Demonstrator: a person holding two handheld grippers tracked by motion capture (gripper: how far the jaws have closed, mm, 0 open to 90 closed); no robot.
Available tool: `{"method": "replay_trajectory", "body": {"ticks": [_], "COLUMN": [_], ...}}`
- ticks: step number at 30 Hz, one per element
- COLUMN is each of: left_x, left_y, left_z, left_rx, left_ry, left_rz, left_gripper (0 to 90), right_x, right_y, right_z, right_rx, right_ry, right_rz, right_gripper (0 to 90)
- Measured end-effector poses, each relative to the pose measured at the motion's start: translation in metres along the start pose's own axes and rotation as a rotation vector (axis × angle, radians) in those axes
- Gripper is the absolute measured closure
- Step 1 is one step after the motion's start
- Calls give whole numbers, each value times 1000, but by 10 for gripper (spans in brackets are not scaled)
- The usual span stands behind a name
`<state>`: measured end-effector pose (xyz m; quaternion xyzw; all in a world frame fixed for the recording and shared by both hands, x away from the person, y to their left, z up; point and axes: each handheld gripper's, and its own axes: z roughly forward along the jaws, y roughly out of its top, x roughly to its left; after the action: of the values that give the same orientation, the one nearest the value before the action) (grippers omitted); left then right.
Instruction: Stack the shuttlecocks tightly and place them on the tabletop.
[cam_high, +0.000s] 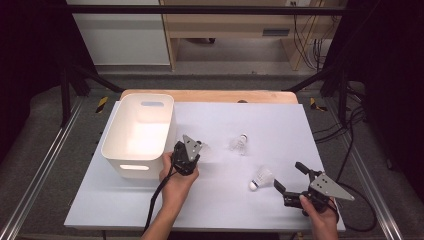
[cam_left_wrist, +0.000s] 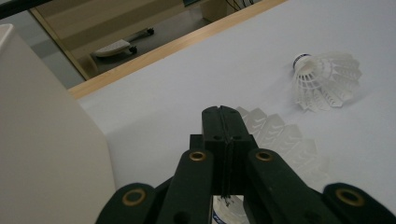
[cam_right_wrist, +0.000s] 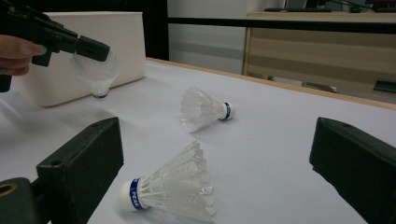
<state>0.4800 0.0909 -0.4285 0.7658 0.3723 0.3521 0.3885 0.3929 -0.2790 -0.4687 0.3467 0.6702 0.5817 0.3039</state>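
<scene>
shuttlecocks (cam_right_wrist: 177, 186): 3 | white bin (cam_high: 140, 132): 1 | grippers (cam_high: 290, 187): 2

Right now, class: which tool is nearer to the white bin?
Left. The left tool holds a shuttlecock right beside the white bin; the right tool sits open at the table's opposite side.

The left gripper (cam_high: 199, 146) points toward one o'clock, its jaws pressed together, with the left hand (cam_high: 176, 176) wrapped around its body. At five o'clock, the right gripper (cam_high: 289, 176), gripped by the right hand (cam_high: 318, 212), points toward ten o'clock with jaws spread wide.
</scene>
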Motion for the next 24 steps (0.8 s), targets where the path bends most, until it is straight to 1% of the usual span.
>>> {"method": "replay_trajectory", "body": {"ticks": [2, 11, 14, 15, 17, 20, 24], "left_x": [0, 0, -1, -1, -2, -3, -4], "left_y": [-1, -5, -7, -8, -9, -10, -10], "left_z": [2, 9, 12, 13, 14, 15, 16], "left_rx": [9, 12, 17, 24, 35, 42, 49], "left_ry": [5, 11, 21, 28, 38, 50, 66], "left_rz": [7, -1, -3, 2, 29, 43, 62], "left_gripper": [900, 900, 900, 900, 900, 900, 900], "right_x": [0, 1, 1, 1, 1, 1, 1], "right_y": [0, 0, 0, 0, 0, 0, 0], "right_z": [1, 1, 1, 1, 1, 1, 1], "right_rx": [0, 1, 1, 0, 1, -1, 3], "right_ry": [-1, 6, 7, 7, 8, 9, 13], "right_rz": [-4, -1, -6, -6, -4, -8, 0], "right_gripper": [33, 32, 33, 33, 32, 33, 33]}}
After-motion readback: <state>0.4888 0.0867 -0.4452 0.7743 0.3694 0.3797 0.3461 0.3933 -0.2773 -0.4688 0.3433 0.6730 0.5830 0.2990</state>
